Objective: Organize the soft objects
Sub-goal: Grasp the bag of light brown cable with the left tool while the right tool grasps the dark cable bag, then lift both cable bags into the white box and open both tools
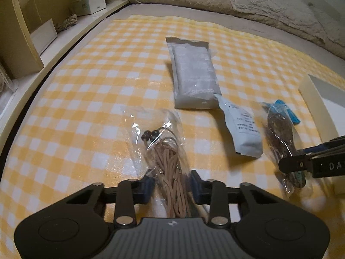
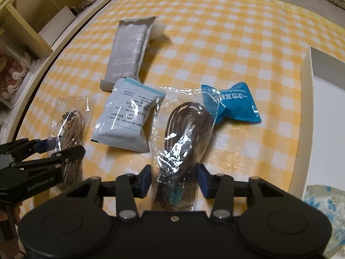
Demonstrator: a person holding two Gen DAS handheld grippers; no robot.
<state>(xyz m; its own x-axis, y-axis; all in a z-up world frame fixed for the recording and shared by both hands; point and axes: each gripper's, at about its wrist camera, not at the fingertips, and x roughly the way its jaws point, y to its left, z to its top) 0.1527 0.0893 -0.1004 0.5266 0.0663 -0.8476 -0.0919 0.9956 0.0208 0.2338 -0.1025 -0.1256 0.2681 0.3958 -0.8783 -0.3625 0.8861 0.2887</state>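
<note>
Between left tool (image 1: 172,186) pads: bagged tan cord (image 1: 170,168), straddled, contact unclear. Right tool (image 2: 174,180) likewise half-open around bagged brown cord (image 2: 183,138). Light, limp, slippery film; pinch the cord bundle itself.

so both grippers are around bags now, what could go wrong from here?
1. The left hand-held gripper straddles the clear bag of tan cord; its pads may catch only slippery film and slip off.
2. The right hand-held gripper straddles the clear bag of dark cord, whose film lies against the white packet and blue packet; lifting could drag them.
3. The white box wall stands close on the right; a swinging bag might snag it.
</note>
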